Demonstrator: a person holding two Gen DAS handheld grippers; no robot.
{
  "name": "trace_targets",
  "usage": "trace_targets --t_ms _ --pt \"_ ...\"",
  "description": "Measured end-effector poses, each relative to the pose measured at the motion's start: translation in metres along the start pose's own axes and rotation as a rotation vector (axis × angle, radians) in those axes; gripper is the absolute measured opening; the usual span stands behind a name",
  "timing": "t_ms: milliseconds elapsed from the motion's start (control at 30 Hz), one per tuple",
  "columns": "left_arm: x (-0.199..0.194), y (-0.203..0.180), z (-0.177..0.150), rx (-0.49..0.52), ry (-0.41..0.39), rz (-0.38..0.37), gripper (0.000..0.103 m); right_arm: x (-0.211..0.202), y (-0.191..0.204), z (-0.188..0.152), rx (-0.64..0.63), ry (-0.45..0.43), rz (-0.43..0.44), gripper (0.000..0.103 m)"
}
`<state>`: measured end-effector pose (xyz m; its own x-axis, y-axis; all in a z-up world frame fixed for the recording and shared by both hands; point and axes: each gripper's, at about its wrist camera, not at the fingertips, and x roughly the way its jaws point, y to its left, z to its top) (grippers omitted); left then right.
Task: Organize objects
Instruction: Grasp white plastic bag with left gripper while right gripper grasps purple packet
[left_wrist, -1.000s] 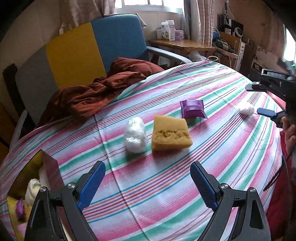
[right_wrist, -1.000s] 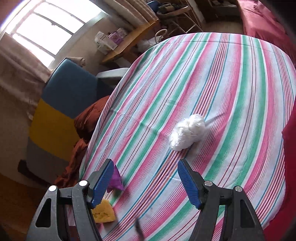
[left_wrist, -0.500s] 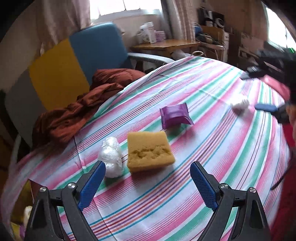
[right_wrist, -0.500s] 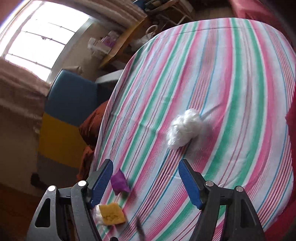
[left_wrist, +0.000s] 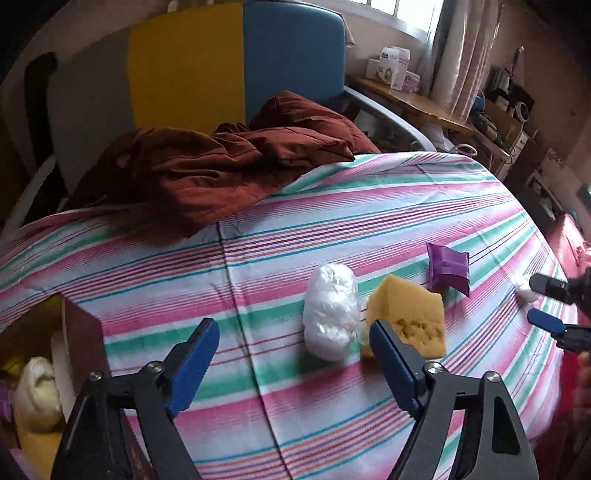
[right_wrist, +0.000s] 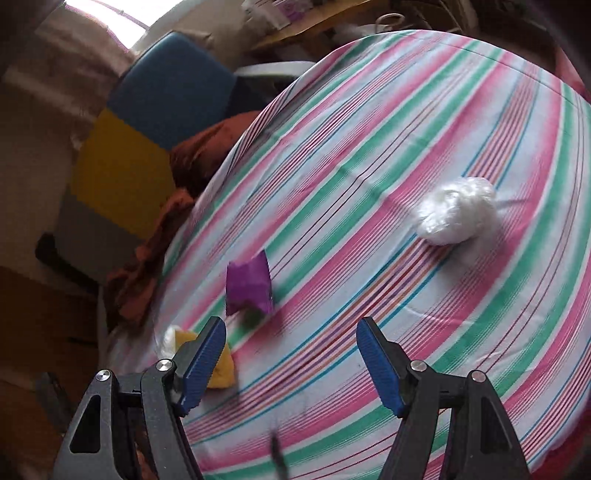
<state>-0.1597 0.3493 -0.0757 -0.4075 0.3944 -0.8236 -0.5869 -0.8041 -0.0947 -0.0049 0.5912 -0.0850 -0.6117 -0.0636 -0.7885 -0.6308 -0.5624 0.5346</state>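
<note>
On the striped tabletop (left_wrist: 369, 206), the box (left_wrist: 83, 332) sits near left. The left gripper (left_wrist: 291, 363), empty and closing, should re-spread and straddle the white wad (left_wrist: 328, 310) left of the sponge (left_wrist: 410, 314). The right gripper (right_wrist: 291, 363) hangs released, empty.

light: daylight from window (left_wrist: 406, 14), glare | blur: right view smeared | edges: fisheye bending, dark corners
</note>
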Motion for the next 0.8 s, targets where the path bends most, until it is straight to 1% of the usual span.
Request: trace_targets --t_ms 100,167,233,367,433,500,667,800 --pt "0.008 -0.006 0.007 0.019 0.005 -0.015 0.082 0.007 0.001 0.002 -0.005 0.009 -0.014 0.074" --pt "0.017 -0.012 0.013 0.049 0.004 0.004 0.08 0.008 -0.001 0.003 -0.001 0.011 -0.022 0.074" --pt "0.03 -0.016 0.018 0.069 0.03 -0.002 0.067 0.009 -0.002 0.003 0.003 0.016 -0.027 0.074" --pt "0.052 -0.016 0.023 0.082 0.086 -0.001 0.057 0.009 -0.003 0.003 -0.006 0.02 -0.044 0.074" --pt "0.061 -0.016 0.019 0.089 0.113 0.001 0.038 0.011 -0.001 0.003 -0.013 0.027 -0.052 0.074" --pt "0.059 -0.015 0.016 0.097 0.093 0.009 0.038 0.013 0.0 0.002 -0.02 0.033 -0.057 0.074" --pt "0.054 -0.013 0.007 0.096 0.084 0.017 0.037 0.016 0.002 0.003 -0.032 0.036 -0.083 0.074" --pt "0.049 -0.012 -0.001 0.101 0.085 0.023 0.037 0.021 0.017 -0.003 -0.126 0.051 -0.124 0.074"
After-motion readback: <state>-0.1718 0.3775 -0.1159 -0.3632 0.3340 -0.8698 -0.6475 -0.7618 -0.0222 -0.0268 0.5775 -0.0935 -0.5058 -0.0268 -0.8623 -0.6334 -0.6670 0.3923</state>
